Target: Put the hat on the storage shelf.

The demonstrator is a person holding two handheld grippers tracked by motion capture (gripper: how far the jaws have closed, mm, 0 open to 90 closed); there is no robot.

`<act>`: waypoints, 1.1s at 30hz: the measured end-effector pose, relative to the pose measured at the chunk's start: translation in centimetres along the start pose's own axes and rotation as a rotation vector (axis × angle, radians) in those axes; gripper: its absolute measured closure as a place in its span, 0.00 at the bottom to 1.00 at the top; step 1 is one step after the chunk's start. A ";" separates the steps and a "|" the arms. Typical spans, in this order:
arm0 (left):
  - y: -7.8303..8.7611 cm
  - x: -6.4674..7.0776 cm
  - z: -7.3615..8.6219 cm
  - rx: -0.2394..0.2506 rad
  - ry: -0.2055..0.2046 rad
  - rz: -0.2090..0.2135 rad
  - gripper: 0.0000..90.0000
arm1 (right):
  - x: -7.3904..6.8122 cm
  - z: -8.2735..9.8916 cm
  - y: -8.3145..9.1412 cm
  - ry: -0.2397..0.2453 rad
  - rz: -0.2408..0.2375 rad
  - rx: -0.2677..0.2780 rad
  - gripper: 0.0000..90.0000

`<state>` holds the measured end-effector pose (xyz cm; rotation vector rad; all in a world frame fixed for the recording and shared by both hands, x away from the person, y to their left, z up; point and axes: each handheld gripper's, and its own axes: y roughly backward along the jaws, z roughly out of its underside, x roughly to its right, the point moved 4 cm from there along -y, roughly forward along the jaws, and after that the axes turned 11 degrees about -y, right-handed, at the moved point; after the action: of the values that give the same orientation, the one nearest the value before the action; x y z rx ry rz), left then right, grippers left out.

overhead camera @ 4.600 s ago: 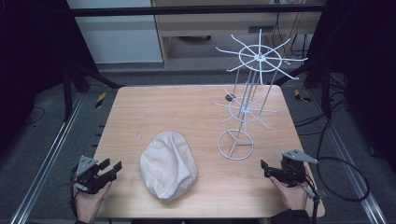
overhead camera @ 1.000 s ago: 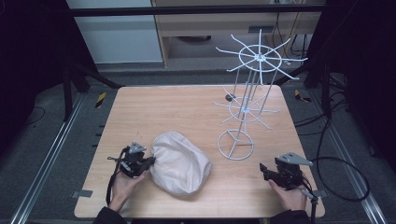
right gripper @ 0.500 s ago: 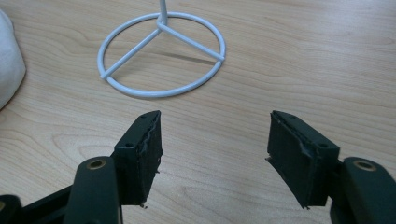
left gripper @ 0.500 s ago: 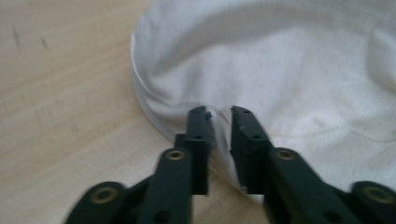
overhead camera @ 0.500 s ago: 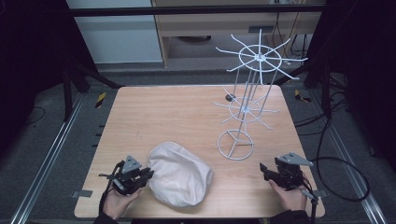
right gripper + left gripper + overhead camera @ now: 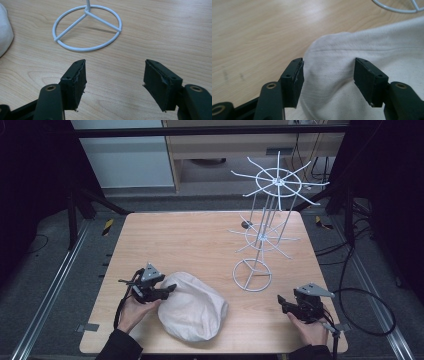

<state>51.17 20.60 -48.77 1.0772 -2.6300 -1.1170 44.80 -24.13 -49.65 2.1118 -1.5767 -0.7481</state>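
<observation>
On the wooden table [image 6: 200,240] the white cap [image 6: 192,312] lies just right of the left gripper [image 6: 167,290], whose jaws, just opening, straddle its brim edge without pressing, its long axis running toward the distant, open, empty right gripper [image 6: 282,301].

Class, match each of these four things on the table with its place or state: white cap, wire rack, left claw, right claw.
1 white cap
2 wire rack
3 left claw
4 right claw

a stands upright on a ring base
b open, above bare wood
c lies near the table's front edge
d open, jaws either side of the cloth's edge

Pairs: 1-c, 2-a, 3-d, 4-b
</observation>
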 end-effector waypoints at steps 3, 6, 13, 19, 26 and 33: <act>-0.5 0.2 0.2 -0.017 -0.009 0.025 0.52 | 0.0 0.0 -0.1 0.002 0.000 0.000 0.39; -0.5 0.1 0.1 -0.005 0.044 0.065 0.70 | -0.1 0.0 -0.1 0.003 0.000 -0.001 0.39; -0.2 0.3 0.0 -0.036 0.078 0.034 0.99 | 0.0 -0.1 0.0 -0.002 -0.001 0.000 0.39; 2.1 0.3 0.5 -0.027 0.112 -0.040 1.00 | 0.0 -0.1 0.2 -0.013 -0.001 0.003 0.39; 5.0 0.9 3.1 -0.049 0.122 -0.096 0.99 | 0.1 -0.1 0.1 -0.008 0.003 0.007 0.39; 7.2 0.6 2.3 0.071 0.054 -0.070 0.69 | 0.0 -0.1 0.1 -0.004 -0.001 0.009 0.39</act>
<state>45.80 25.07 -45.77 1.2039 -2.6272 -0.9992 44.82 -24.19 -49.54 2.1189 -1.5849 -0.7476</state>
